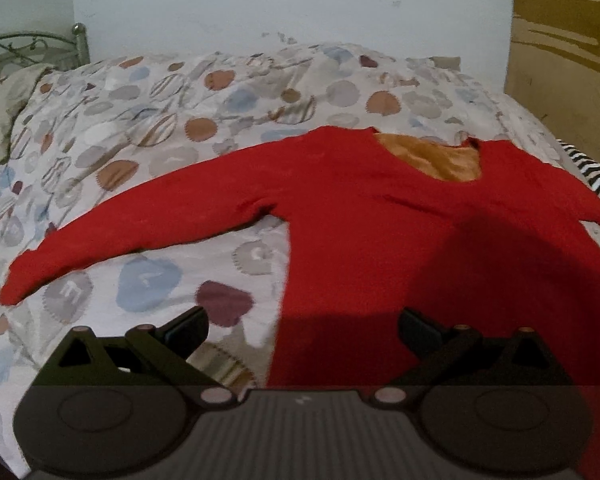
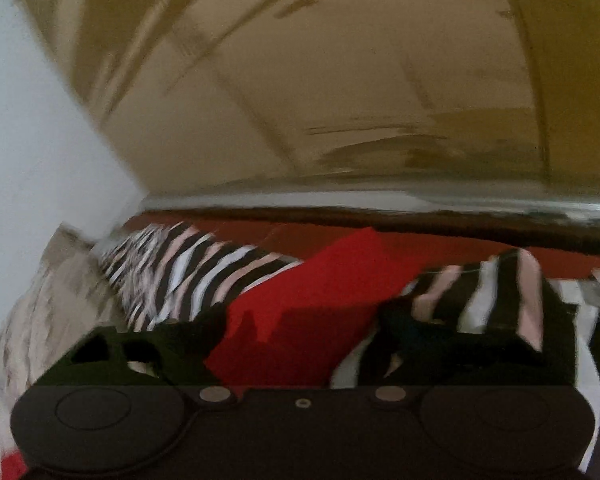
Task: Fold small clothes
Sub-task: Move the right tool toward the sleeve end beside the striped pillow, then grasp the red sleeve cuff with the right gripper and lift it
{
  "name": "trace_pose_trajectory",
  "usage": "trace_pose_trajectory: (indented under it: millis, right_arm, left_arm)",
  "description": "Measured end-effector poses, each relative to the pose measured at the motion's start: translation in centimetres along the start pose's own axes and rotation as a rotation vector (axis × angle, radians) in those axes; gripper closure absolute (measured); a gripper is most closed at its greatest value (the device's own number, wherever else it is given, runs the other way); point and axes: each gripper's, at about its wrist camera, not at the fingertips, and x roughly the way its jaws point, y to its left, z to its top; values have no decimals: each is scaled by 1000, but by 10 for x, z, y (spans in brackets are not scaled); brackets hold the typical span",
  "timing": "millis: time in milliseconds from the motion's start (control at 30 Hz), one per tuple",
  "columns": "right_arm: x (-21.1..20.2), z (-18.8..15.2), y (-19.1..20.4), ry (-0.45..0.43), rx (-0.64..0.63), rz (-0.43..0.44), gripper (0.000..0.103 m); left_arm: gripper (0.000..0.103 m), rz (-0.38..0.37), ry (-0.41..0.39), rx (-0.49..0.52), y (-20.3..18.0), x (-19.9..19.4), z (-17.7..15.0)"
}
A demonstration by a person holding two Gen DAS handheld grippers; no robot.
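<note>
- Two grippers are shown over a bed: the left gripper (image 1: pixel 302 330) is held released, its jaws wide apart above the hem of the red sweater (image 1: pixel 380 216).
- The right gripper (image 2: pixel 300 334) is seen part-open astride a red sleeve (image 2: pixel 320 296), with no clamp evident.
- The sweater is spread flat on the patterned duvet (image 1: pixel 160 120), beside a striped garment (image 2: pixel 188 264).
- If closed carelessly, striped cloth could be caught too.

My left gripper (image 1: pixel 302 330): black linkage fingers, copper-coloured pivot pins, ribbed grey housing, two round embossed discs. Right gripper (image 2: pixel 302 334): same.
</note>
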Motion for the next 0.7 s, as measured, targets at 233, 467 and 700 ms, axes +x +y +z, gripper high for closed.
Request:
trace_pose_trajectory:
  millis: [233,467,700]
  right_arm:
    - [-3,16,-8,-12,34,-38,96]
    - [-71,18,88,-192,-454,95,98]
    - [-169,-26,197,-309,-753,459,98]
  left_arm:
    - [0,15,-7,-58,21,-5,0]
    - [0,-8,-15,-130,32,-11,0]
    - [0,-6,-32,-170,44,-24,-3]
